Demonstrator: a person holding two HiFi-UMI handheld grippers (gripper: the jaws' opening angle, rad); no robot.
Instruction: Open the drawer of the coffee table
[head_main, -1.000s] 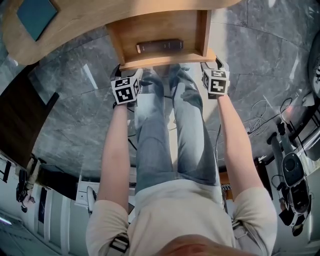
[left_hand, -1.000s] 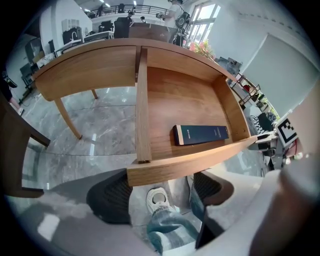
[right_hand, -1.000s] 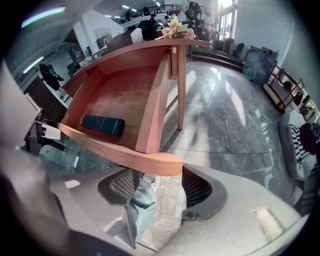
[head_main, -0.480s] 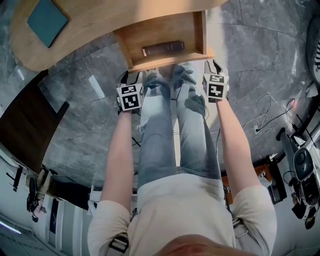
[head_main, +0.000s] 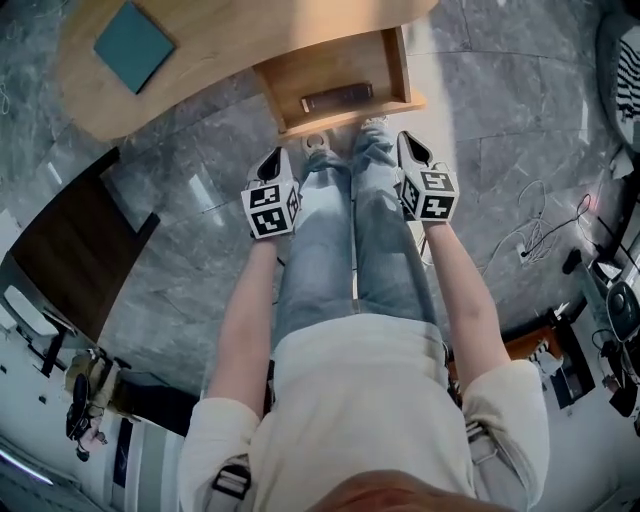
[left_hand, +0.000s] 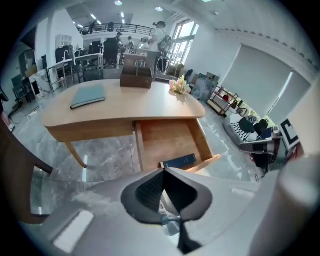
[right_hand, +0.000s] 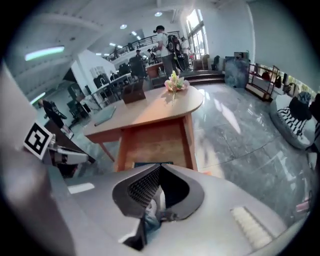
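The wooden coffee table (head_main: 250, 40) has its drawer (head_main: 340, 80) pulled out toward me, and a dark flat book (head_main: 337, 97) lies inside. My left gripper (head_main: 272, 158) hovers near the drawer's left front corner, apart from it, shut and empty. My right gripper (head_main: 409, 143) hangs by the right front corner, also shut with nothing in it. In the left gripper view the jaws (left_hand: 164, 170) meet over the open drawer (left_hand: 167, 142) and the book (left_hand: 178, 161). The right gripper view shows closed jaws (right_hand: 160, 165) below the drawer (right_hand: 150, 145).
A teal book (head_main: 133, 45) lies on the tabletop; a wooden box (left_hand: 136, 79) and flowers (left_hand: 177, 86) stand at its far side. A dark wooden seat (head_main: 60, 250) is at the left. Cables (head_main: 540, 235) and equipment lie on the marble floor at the right.
Both grippers have closed and lifted up and back from the drawer's front edge. The head camera has risen, so table and drawer look smaller and farther off.
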